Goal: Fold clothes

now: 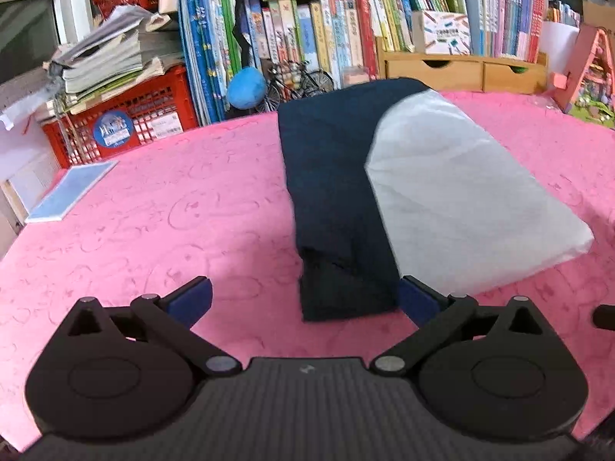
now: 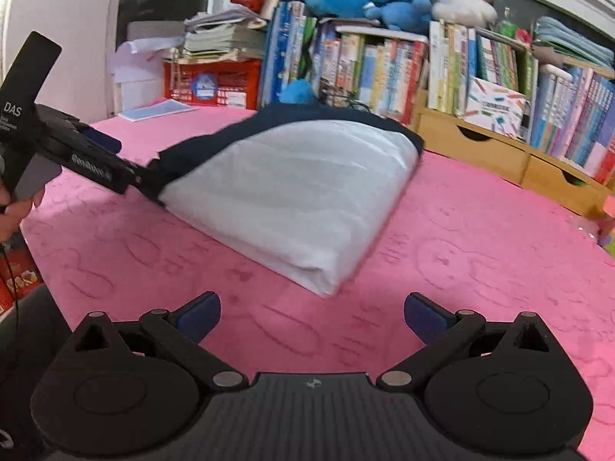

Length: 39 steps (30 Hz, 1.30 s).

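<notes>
Left wrist view, pink tablecloth (image 1: 192,211), crowded bookshelves (image 1: 326,30)

Folded navy garment (image 1: 338,192) beside, perhaps partly under, folded white garment (image 1: 469,199)

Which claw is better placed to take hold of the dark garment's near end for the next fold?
Left, probably. The left claw is open with the dark garment end right between its fingers. The right claw is open over bare pink cover, short of the white garment.
</notes>
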Available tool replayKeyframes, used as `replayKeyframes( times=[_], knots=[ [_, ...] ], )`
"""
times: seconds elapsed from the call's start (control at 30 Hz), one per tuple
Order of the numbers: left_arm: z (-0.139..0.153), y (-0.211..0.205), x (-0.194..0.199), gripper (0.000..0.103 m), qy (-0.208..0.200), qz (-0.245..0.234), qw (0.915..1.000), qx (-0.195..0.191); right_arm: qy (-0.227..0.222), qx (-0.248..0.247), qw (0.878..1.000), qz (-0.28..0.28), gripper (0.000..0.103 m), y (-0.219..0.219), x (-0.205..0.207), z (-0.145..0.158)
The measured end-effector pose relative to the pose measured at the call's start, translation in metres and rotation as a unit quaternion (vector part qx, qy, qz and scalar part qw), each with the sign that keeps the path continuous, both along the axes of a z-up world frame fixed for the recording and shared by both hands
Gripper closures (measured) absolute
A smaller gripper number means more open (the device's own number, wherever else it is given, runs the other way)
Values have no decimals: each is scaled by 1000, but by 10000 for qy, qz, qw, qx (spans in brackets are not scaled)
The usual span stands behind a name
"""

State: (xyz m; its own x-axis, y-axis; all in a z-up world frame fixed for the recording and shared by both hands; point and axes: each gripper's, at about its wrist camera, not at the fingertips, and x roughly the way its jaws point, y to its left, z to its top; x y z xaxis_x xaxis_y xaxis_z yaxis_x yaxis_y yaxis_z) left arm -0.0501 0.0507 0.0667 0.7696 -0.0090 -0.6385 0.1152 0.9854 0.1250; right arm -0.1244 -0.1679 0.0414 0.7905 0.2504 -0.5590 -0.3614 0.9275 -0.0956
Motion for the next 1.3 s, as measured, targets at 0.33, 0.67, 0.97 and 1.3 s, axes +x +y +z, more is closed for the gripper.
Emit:
replayKeyframes(
  times=[0.33,0.67,0.97,1.3],
  knots=[
    [-17,-26,-9,0,302,-355,9989,-56,-125,-16,9999,32,0,18,5,-2],
    [-29,-18,4,0,337,-424,9972,-517,-49,388,9992,-76,0,12,22,-19],
    [-30,-19,7,0,208,-469,9970,-572,161,492,9986,-52,0,13,27,-20],
    [-32,-20,7,0,124,-417,9973,-587,237,573,9980,-121,0,11,29,-21]
  ],
)
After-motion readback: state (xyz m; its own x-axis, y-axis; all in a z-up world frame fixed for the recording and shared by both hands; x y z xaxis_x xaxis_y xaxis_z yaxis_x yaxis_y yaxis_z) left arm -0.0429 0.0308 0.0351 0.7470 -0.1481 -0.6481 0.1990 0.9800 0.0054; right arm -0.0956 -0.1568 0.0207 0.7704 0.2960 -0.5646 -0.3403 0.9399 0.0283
